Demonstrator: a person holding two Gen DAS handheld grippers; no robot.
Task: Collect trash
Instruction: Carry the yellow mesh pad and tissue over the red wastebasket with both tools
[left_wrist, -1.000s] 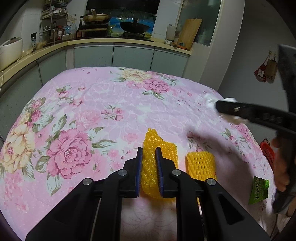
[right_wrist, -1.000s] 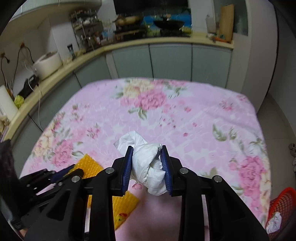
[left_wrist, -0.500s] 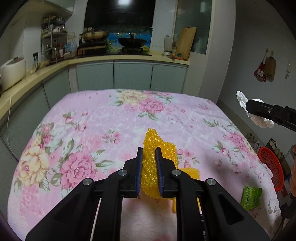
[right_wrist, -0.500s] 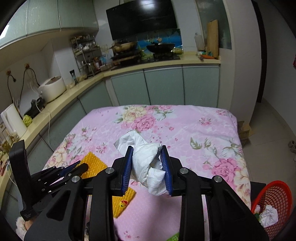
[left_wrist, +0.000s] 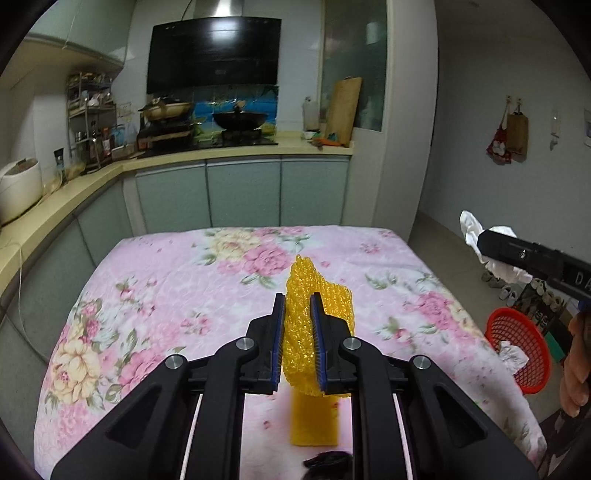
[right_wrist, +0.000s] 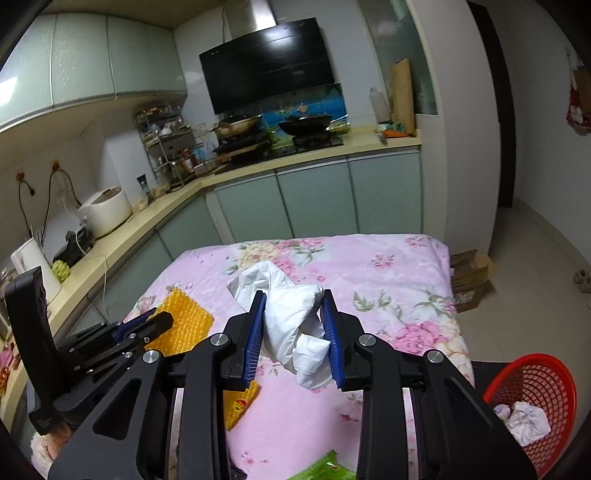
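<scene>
My left gripper is shut on a yellow foam net, held up above the pink floral table. In the right wrist view the same left gripper and its yellow foam net show at the left. My right gripper is shut on a crumpled white tissue, lifted clear of the cloth; the tissue also appears at the right edge of the left wrist view. A second yellow foam net lies flat on the table below my left fingers.
A red mesh basket with crumpled paper in it stands on the floor off the table's right corner, also seen as the basket. A green wrapper lies near the front edge. Kitchen counters run behind and to the left.
Both grippers rose off the table with their loads; the view now takes in the whole table and kitchen. The right gripper with the tissue moved rightward toward the basket side.
</scene>
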